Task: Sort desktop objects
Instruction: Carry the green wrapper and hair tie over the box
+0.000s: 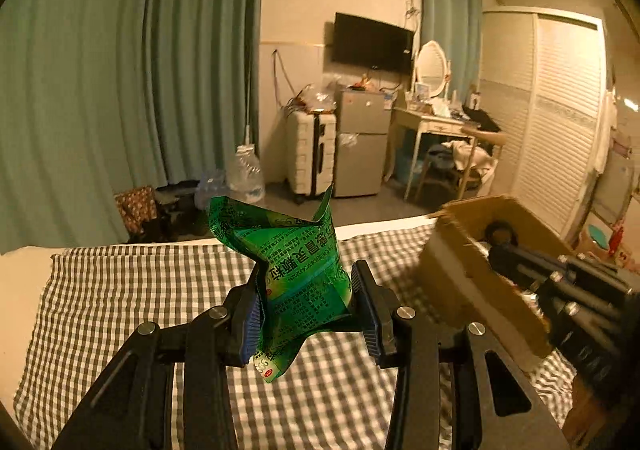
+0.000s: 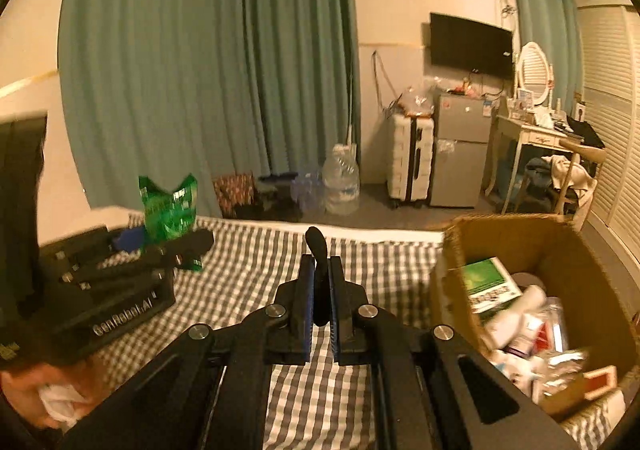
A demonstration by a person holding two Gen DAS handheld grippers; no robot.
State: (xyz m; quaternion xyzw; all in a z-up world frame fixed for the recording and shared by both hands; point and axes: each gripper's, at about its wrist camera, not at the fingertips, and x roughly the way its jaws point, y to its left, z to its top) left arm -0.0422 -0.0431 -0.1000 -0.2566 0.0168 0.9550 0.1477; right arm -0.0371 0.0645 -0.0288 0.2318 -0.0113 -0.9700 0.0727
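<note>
My left gripper [image 1: 306, 300] is shut on a crumpled green foil packet [image 1: 296, 270] with Chinese print, held above the checked cloth [image 1: 132, 290]. The packet also shows in the right wrist view [image 2: 170, 210], at the left, in the left gripper [image 2: 160, 242]. My right gripper [image 2: 320, 290] is shut on a thin black curved object [image 2: 318, 250] that sticks up between its fingers. A brown cardboard box [image 2: 572, 254] stands to the right and holds a green-and-white box [image 2: 488, 282] and several packets. In the left wrist view the right gripper [image 1: 560, 282] reaches over the box [image 1: 460, 262].
The checked cloth [image 2: 256, 262] covers the surface under both grippers. Beyond its far edge are water bottles [image 2: 340, 178], a white suitcase [image 2: 410, 158], a small grey fridge [image 2: 460, 146] and a dressing table [image 2: 536, 138]. Green curtains hang behind.
</note>
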